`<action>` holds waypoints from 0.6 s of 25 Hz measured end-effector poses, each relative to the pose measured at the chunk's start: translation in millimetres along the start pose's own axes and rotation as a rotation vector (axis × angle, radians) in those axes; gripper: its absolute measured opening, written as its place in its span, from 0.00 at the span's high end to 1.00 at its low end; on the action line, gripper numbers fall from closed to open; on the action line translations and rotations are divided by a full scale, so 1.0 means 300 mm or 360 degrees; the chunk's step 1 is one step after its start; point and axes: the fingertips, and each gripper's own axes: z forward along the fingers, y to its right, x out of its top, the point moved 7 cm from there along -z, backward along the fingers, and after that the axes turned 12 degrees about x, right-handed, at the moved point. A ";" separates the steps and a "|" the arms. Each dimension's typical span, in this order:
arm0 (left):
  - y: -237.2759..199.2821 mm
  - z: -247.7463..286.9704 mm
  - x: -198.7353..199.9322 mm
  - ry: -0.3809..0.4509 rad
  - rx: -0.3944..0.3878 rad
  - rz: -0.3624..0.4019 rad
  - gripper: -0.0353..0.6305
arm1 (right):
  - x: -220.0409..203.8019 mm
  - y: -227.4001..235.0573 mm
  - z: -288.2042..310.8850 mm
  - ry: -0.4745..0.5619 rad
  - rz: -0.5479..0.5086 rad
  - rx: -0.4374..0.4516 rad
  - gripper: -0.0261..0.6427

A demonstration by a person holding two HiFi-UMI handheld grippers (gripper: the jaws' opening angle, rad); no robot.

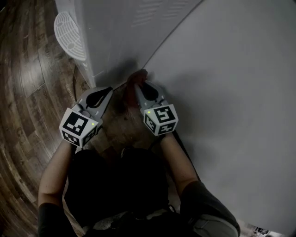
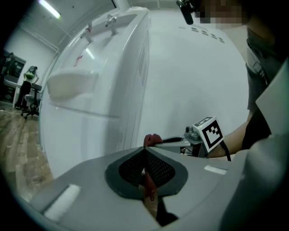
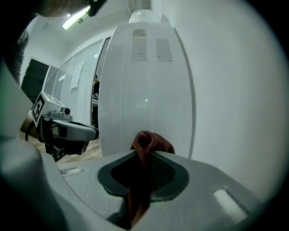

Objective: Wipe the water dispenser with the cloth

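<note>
Right gripper [image 3: 144, 159] jaws pinch the one red cloth [image 3: 152, 140]; left gripper [image 2: 145, 154] jaws closed together.

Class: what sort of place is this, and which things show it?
Probably an office or workroom: a white water dispenser stands on a wood floor by a plain wall, with strip ceiling lights and a wheeled office chair beyond.
</note>
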 end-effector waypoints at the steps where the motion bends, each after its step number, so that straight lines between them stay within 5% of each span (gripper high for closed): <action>1: 0.011 0.000 0.052 0.0057 -0.0013 0.0009 0.92 | 0.071 0.009 -0.035 0.0064 -0.0048 -0.0024 0.89; 6: 0.080 0.025 0.325 0.0301 -0.0089 0.0042 0.92 | 0.478 0.061 -0.207 0.0386 -0.0282 -0.0200 0.89; 15: 0.215 0.007 0.895 0.0619 -0.0083 -0.0043 0.92 | 1.230 0.067 -0.359 0.0817 -0.0776 -0.0260 0.89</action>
